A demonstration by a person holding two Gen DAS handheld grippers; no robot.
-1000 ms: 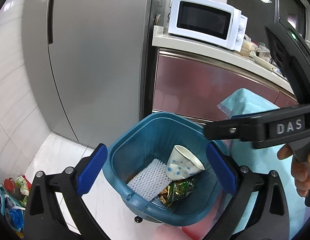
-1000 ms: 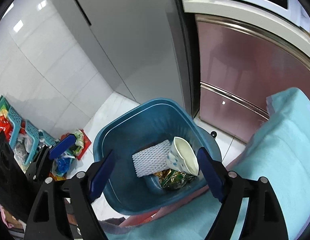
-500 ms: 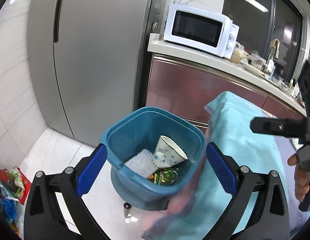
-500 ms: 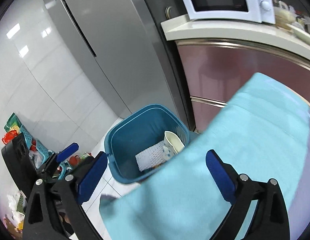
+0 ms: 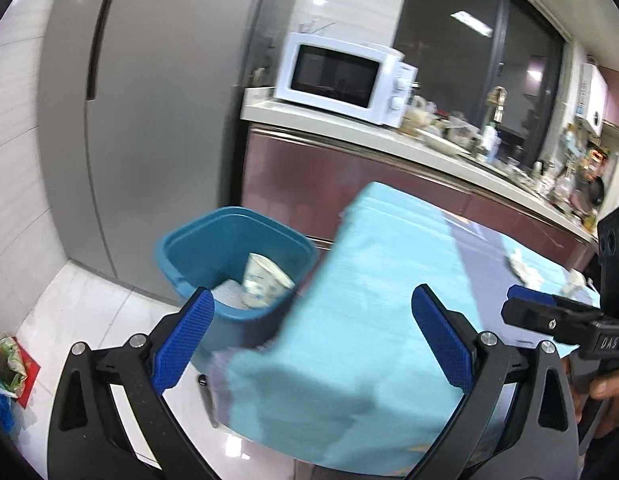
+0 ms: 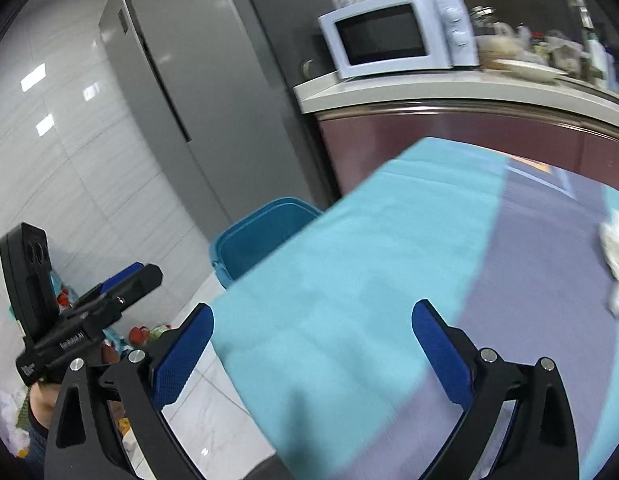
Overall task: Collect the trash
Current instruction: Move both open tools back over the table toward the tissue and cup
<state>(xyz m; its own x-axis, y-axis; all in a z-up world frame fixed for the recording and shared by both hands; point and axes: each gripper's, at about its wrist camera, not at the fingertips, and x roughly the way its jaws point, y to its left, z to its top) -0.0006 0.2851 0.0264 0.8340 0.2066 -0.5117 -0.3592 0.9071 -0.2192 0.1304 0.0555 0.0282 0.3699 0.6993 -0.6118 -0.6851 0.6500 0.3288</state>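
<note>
A blue bin (image 5: pixel 189 248) stands on the floor by the table's left end. Inside it lie a spotted paper cup (image 5: pixel 265 280) and white foam netting (image 5: pixel 229 294). The right wrist view shows only the bin's rim (image 6: pixel 265 216) behind the table edge. Crumpled white tissues (image 5: pixel 521 266) lie on the teal and purple tablecloth (image 5: pixel 389 272), and one tissue (image 6: pixel 615 256) shows at the far right. My left gripper (image 5: pixel 311 300) is open and holds nothing, over the table's near corner. My right gripper (image 6: pixel 311 316) is open wide above the cloth, nothing between its fingers.
A grey fridge (image 5: pixel 149 120) stands behind the bin. A white microwave (image 5: pixel 341 78) and cluttered dishes sit on the counter (image 5: pixel 429 144) beyond the table. Bags and packets (image 5: pixel 5 364) lie on the floor at the left. A hand (image 5: pixel 609 388) holds the right gripper's handle.
Both grippers have drawn back from over the bin and swung right toward the table. The bin now looks smaller and farther left. The right jaws have spread wider.
</note>
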